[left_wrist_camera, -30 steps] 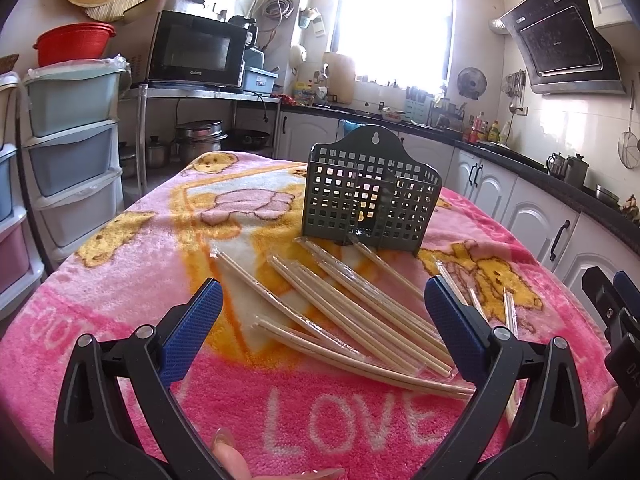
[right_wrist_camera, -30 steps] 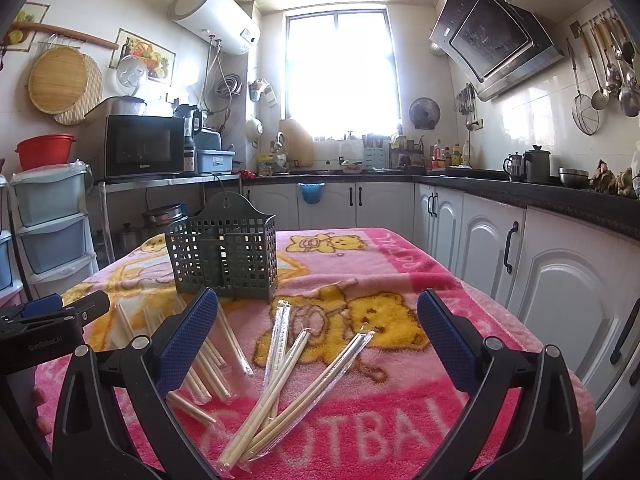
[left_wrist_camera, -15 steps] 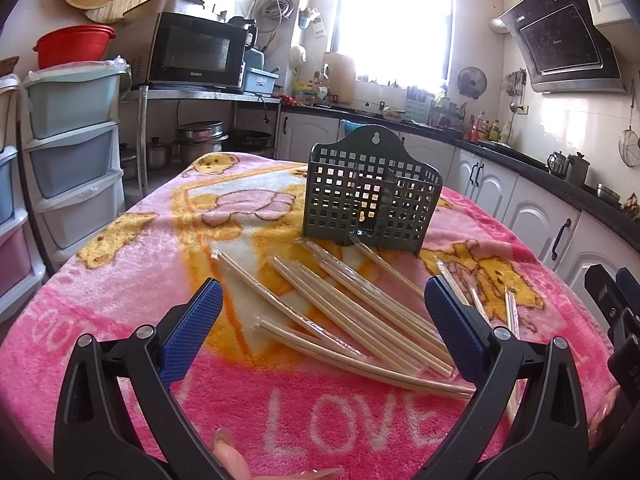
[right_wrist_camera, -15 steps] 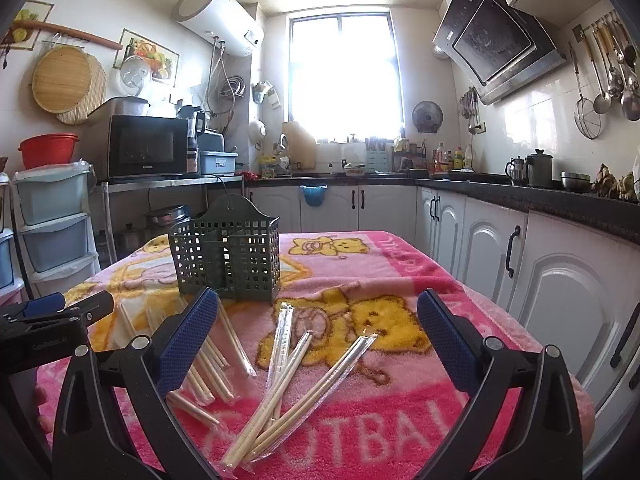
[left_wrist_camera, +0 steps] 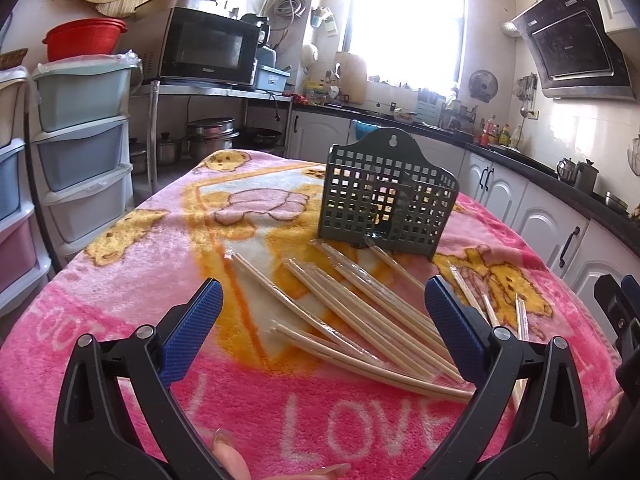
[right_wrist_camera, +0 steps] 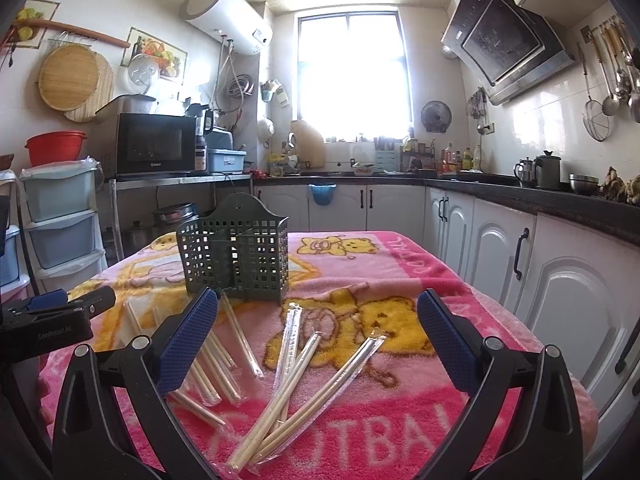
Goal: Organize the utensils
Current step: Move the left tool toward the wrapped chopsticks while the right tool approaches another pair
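Observation:
A dark green lattice utensil holder [left_wrist_camera: 387, 196] [right_wrist_camera: 236, 258] stands upright on a pink blanket-covered table [left_wrist_camera: 132, 288]. Several plastic-wrapped pairs of wooden chopsticks [left_wrist_camera: 360, 312] lie loose on the blanket in front of the holder. A second cluster of wrapped chopsticks [right_wrist_camera: 304, 376] lies fanned out further right. My left gripper [left_wrist_camera: 322, 318] hovers open above the near pile, holding nothing. My right gripper [right_wrist_camera: 314, 330] is open too, above the right cluster. Each gripper shows at the edge of the other's view.
Stacked plastic drawers [left_wrist_camera: 80, 160] and a microwave [left_wrist_camera: 204, 48] on a metal rack stand left of the table. White cabinets [right_wrist_camera: 560, 280] with a dark counter run along the right and back. The table's right edge [right_wrist_camera: 520, 312] drops off near the cabinets.
Both grippers have barely shifted; the right view has drifted slightly. The chopsticks and the holder lie where they were.

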`<state>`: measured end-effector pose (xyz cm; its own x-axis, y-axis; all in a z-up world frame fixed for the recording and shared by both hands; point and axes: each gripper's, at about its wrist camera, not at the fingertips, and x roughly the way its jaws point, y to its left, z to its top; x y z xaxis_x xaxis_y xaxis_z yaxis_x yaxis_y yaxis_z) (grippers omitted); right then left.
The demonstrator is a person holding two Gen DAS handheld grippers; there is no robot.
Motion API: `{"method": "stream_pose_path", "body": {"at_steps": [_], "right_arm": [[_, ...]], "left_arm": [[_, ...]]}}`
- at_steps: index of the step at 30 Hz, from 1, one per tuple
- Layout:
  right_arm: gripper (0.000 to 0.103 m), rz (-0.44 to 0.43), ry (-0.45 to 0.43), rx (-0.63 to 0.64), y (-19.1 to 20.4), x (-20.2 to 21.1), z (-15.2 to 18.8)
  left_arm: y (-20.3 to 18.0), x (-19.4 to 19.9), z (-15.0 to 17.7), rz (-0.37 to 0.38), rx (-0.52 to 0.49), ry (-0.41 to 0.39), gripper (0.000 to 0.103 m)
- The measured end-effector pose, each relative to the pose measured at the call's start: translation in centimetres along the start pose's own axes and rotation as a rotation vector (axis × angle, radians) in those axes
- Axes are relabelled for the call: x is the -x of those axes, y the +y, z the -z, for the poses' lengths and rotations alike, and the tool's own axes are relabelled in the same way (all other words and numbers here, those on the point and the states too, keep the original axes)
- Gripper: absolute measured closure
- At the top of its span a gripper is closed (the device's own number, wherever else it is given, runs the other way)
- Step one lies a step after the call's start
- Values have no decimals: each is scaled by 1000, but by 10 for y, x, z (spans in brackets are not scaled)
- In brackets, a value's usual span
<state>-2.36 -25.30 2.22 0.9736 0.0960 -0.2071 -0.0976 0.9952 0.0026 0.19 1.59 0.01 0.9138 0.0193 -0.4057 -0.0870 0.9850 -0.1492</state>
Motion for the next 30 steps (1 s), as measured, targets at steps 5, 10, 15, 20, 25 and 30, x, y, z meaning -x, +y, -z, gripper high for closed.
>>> {"method": "stream_pose_path", "body": {"at_steps": [5,10,15,20,25,30], "right_arm": [[6,-42,34,20,6,-10,-4],[6,-78,65,37,13,-22,-8],[6,-116,78,74,23,-33,-15],[6,-159,105,107,33,-47,-23],[6,-192,125,122,42,-62,-31],[6,-212,161,144,49,-83,-40]], "left_arm": [[11,-2,-3,-15,20,3,10],[22,-7,-8,-24,42,23,10],[36,-15,-17,-38,67,44,10],[42,-20,-28,-41,84,50,10],[52,-31,-38,-36,111,78,10],[62,-48,-45,-47,132,134,10]]}}
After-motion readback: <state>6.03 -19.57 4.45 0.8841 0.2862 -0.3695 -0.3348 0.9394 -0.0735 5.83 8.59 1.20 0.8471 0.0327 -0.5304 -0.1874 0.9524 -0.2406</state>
